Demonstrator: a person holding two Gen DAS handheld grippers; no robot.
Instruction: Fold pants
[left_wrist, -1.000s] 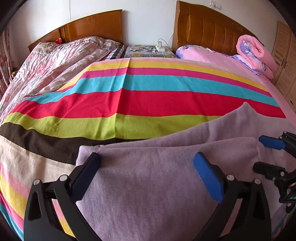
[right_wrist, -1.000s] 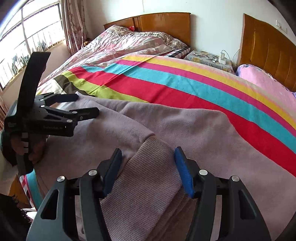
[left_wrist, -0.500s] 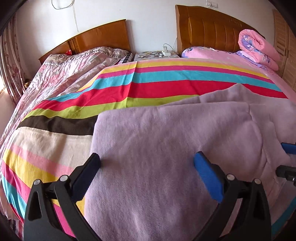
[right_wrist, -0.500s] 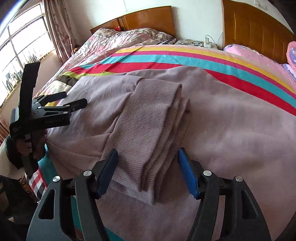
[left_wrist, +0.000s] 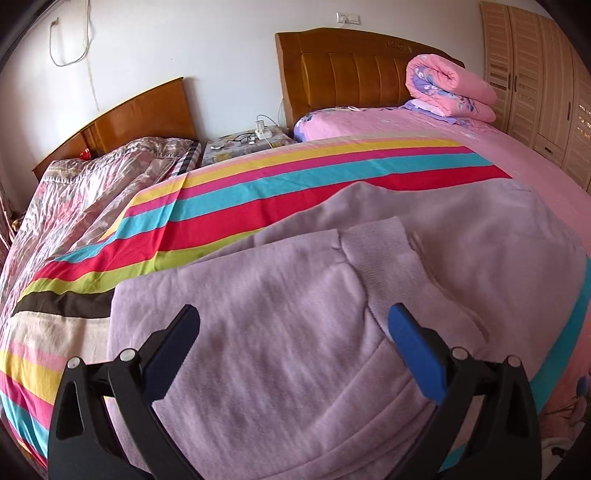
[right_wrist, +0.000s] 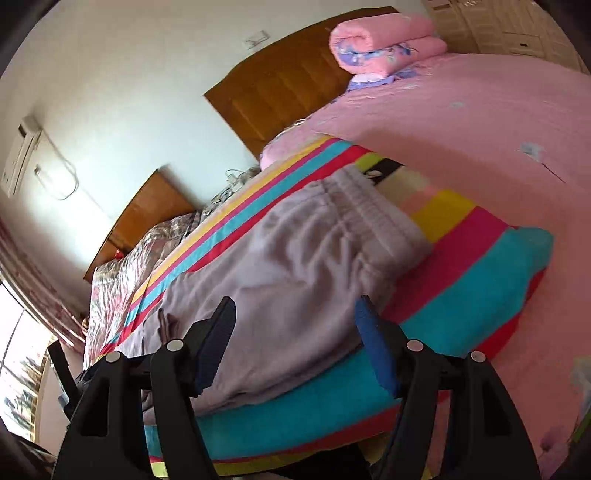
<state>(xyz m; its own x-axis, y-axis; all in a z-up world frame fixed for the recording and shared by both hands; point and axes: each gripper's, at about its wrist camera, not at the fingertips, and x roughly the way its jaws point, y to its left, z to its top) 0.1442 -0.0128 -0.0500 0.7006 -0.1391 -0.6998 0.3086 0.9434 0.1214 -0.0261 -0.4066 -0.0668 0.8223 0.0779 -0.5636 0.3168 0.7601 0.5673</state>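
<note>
1. i hold both grippers over the lilac sweatpants (left_wrist: 295, 332), which lie spread on the striped sheet (left_wrist: 258, 192) at the near edge of the bed; one ribbed cuff (left_wrist: 384, 251) is doubled back on top of the cloth, so i judge one fold laid and the next not yet started.
2. the left gripper (left_wrist: 295, 339) hovers above the folded part with its jaws apart and nothing between them.
3. the right gripper (right_wrist: 295, 339), rolled hard to one side, has its jaws apart and nothing clamped; the gathered waistband (right_wrist: 365, 206) lies further off along the bed.
4. the next move, as i read it, calls for a bite on the waistband end or the folded edge with both jaws, lifting the layers together so the loose cuff does not slide off.
5. the surface is soft and yielding; fleece should drag a little on cotton.
6. around it: a pink bedspread (right_wrist: 461, 110) with a rolled pink quilt (left_wrist: 450, 88) by a wooden headboard (left_wrist: 351, 70), a second bed with a floral duvet (left_wrist: 85, 184), a nightstand (left_wrist: 247, 142) between them, and a wardrobe (left_wrist: 543, 74) at the far right.
</note>
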